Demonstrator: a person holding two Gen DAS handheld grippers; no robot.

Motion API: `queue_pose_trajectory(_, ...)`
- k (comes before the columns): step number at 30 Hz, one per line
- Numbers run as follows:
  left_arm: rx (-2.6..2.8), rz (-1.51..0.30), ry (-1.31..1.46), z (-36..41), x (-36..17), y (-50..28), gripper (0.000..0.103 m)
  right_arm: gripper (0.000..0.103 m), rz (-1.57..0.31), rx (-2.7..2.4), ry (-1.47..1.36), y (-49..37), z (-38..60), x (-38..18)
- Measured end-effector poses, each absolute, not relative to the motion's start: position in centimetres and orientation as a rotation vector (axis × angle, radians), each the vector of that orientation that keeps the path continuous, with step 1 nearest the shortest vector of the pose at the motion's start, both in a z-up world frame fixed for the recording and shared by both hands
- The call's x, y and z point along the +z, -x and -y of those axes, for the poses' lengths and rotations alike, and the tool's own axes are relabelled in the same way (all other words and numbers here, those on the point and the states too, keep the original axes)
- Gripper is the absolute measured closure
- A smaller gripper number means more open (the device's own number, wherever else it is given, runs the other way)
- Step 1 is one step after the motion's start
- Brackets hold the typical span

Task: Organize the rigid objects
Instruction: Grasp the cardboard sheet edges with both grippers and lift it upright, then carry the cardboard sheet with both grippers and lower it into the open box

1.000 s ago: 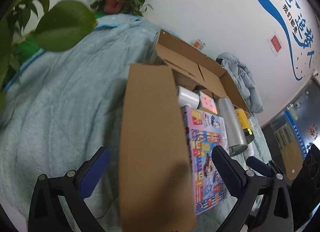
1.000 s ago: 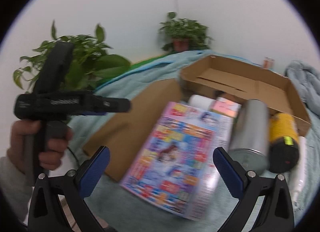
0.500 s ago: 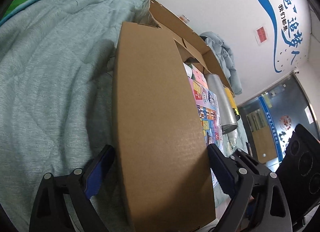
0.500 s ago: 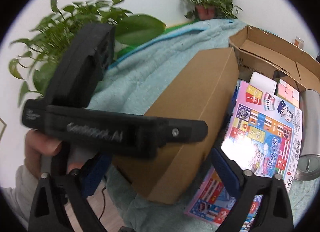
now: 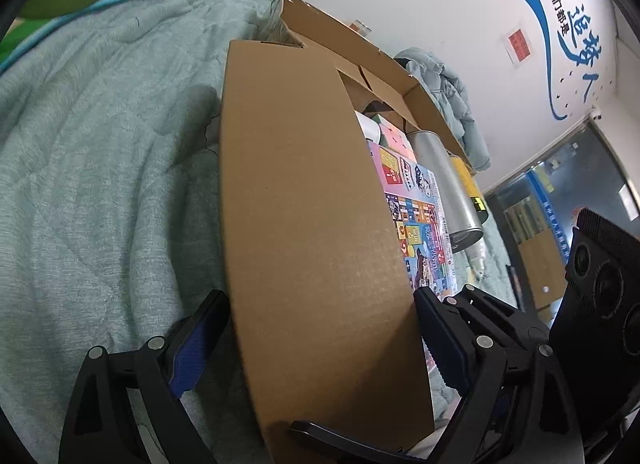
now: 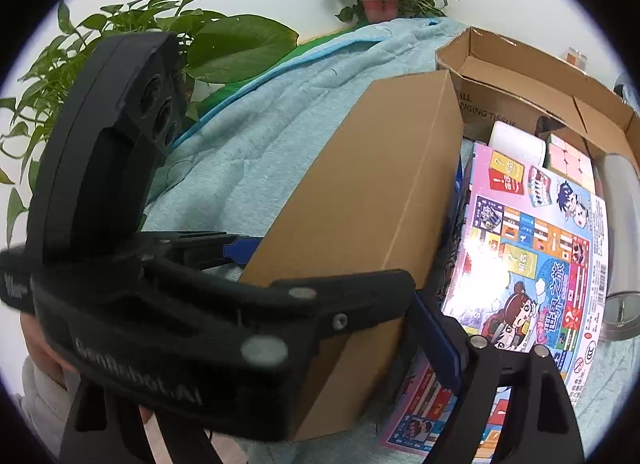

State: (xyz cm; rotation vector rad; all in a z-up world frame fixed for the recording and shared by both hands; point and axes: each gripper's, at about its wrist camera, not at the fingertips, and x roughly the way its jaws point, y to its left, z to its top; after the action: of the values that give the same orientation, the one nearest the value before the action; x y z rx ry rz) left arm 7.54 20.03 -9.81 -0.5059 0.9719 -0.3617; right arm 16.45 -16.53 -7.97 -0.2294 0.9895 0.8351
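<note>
The long brown cardboard box [image 5: 312,224] fills the frame centre on the teal quilted blanket [image 5: 100,152]; the colourful board-game box [image 5: 416,220] lies right of it, the open cardboard carton [image 5: 360,48] behind.
</note>
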Motion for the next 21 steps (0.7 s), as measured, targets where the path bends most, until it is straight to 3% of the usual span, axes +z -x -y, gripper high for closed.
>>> queue_pose_trajectory(13, -0.215, -0.795, 0.358, -16.0, -2.9, -5.8, 0.014, 0.016, -0.727, 0.893, 0.230, -14.2, 18.3, -3.7)
queue_pose_trajectory(21, -0.247, -0.709, 0.256, -11.0, 2.1, -9.8, 0.014, 0.016, -0.617, 0.863, 0.194, -17.3, 21.2, -0.5)
